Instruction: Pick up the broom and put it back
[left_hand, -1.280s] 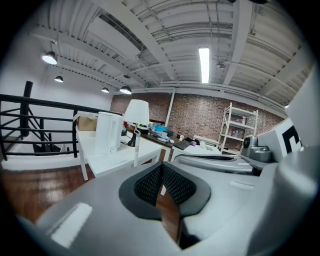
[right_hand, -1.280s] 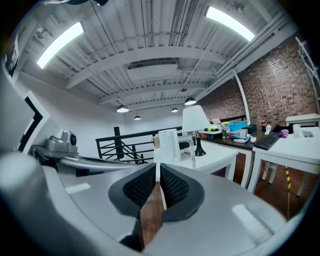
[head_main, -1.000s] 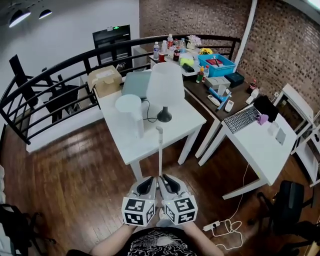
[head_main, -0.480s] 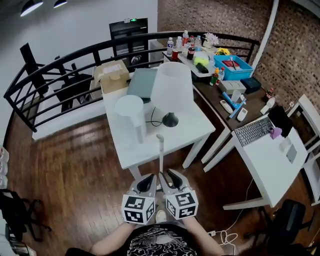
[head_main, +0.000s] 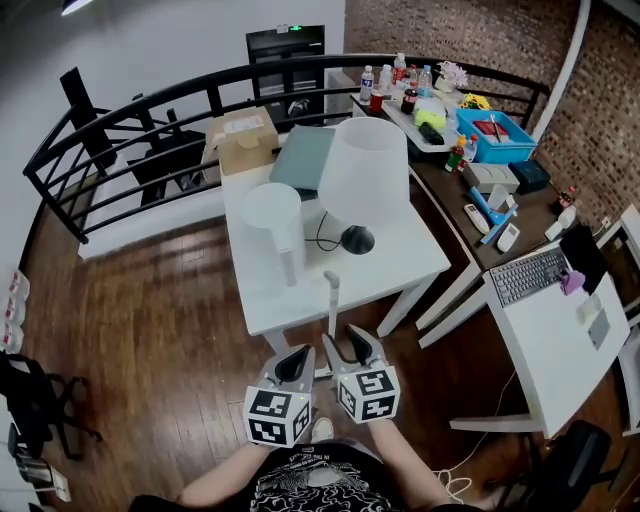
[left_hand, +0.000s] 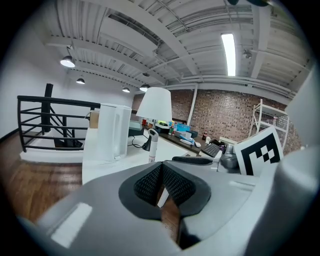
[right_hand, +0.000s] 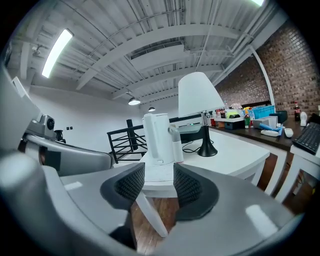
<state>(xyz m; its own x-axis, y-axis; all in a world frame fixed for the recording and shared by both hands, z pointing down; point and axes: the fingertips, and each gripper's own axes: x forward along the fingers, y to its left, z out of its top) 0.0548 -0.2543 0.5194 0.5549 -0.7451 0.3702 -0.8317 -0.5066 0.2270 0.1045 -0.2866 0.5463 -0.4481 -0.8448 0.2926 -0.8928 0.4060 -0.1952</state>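
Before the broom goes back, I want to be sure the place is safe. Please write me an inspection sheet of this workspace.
Surface: white table on a wooden floor.
Job's things: broom handle upright at the table's front edge, between the two tools.
Clutter: lamp, white appliance and laptop on the table; box at its far corner; bottles and blue tray on the dark desk.
Tools: left tool shut, nothing seen in it; right tool open, its jaws have just been opening, pads off the handle.
Cables: black lamp cord on the table.
Surroundings: black railing, brick wall, white desk with keyboard.
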